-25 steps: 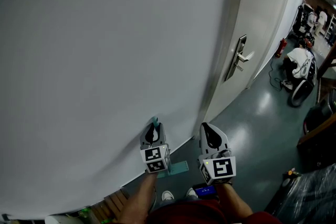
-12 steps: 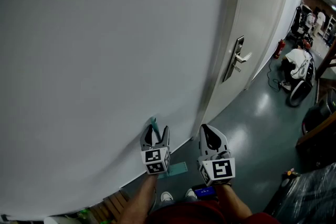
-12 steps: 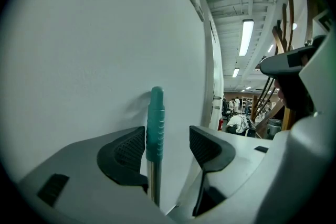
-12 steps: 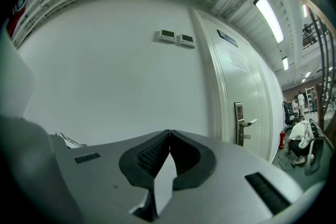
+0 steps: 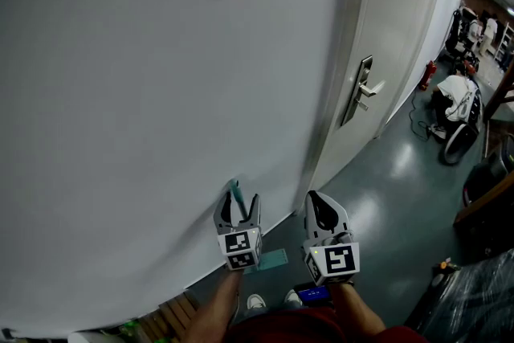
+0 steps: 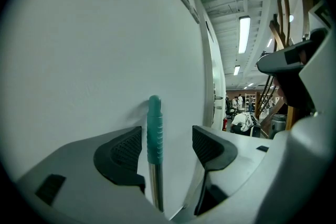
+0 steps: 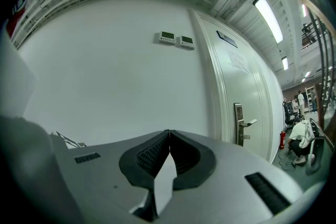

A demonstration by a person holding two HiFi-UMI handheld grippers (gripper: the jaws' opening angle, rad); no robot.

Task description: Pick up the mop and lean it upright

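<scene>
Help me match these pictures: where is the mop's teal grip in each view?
Head view: teal grip low centre, at the left gripper, against the wall.
Left gripper view: centre, between fingers that have just been opening.
Right gripper view: not in it.
Shared landmark: the door handle.

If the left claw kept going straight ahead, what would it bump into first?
Probably the white wall: the left gripper has just been opening its fingers, and the teal mop handle stands between them, seemingly leaning on that wall.
</scene>
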